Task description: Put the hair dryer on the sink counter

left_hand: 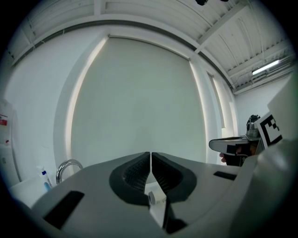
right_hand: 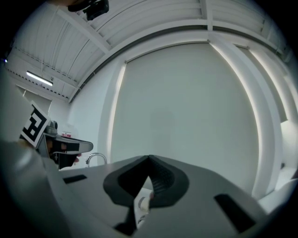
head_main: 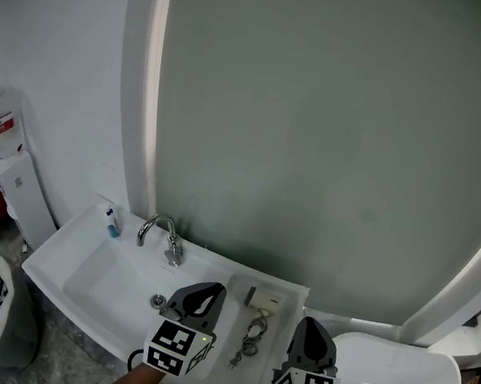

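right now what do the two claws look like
The left claw and right claw match: grey bodies with dark ribbed pads. Each carries a white cube printed with black square markers.

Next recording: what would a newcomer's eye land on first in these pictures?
A huge grey-green arched panel with a glowing white frame fills the space above the white sink counter. On that counter, right of the basin, lies a small white hair dryer with its dark cord coiled in front. At the bottom edge the left gripper and right gripper hover near it, both shut and empty.
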The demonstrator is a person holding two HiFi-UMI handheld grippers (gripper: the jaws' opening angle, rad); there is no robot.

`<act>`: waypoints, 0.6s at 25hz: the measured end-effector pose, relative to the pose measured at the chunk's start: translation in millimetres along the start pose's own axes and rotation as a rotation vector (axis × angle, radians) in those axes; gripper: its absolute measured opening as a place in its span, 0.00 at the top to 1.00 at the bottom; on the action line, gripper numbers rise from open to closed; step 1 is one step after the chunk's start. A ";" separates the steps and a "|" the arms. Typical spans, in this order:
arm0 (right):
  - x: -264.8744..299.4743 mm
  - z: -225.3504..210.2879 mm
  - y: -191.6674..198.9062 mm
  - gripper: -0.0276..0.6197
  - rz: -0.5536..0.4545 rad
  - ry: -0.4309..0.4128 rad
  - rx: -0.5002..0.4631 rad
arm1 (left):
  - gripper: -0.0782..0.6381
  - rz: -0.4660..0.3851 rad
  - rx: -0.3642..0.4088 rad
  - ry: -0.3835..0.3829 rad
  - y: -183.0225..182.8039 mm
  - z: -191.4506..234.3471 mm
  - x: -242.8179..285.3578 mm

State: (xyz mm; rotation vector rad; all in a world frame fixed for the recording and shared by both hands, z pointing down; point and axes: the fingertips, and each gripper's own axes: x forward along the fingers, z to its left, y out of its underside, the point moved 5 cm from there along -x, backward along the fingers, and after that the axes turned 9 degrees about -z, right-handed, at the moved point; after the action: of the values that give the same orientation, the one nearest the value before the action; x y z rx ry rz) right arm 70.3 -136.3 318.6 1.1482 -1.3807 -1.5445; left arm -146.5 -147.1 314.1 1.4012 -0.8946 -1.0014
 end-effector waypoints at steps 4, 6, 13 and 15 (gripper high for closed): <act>-0.4 -0.2 1.8 0.93 0.009 0.005 -0.003 | 0.86 0.008 -0.003 0.000 1.4 0.3 1.0; -1.9 -0.6 2.6 0.93 0.014 0.007 -0.005 | 0.86 0.008 -0.008 0.000 1.0 0.1 0.6; -4.3 -3.9 5.3 0.93 0.024 0.019 -0.007 | 0.86 0.016 -0.017 0.008 3.2 -1.6 1.1; -5.5 -3.9 5.0 0.93 0.023 0.021 -0.007 | 0.86 0.023 -0.032 0.013 4.8 -1.6 0.3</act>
State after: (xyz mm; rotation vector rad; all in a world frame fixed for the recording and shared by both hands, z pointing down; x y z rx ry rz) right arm 75.5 -133.0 324.3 1.1368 -1.3690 -1.5164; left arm -144.7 -147.2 318.9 1.3664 -0.8794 -0.9847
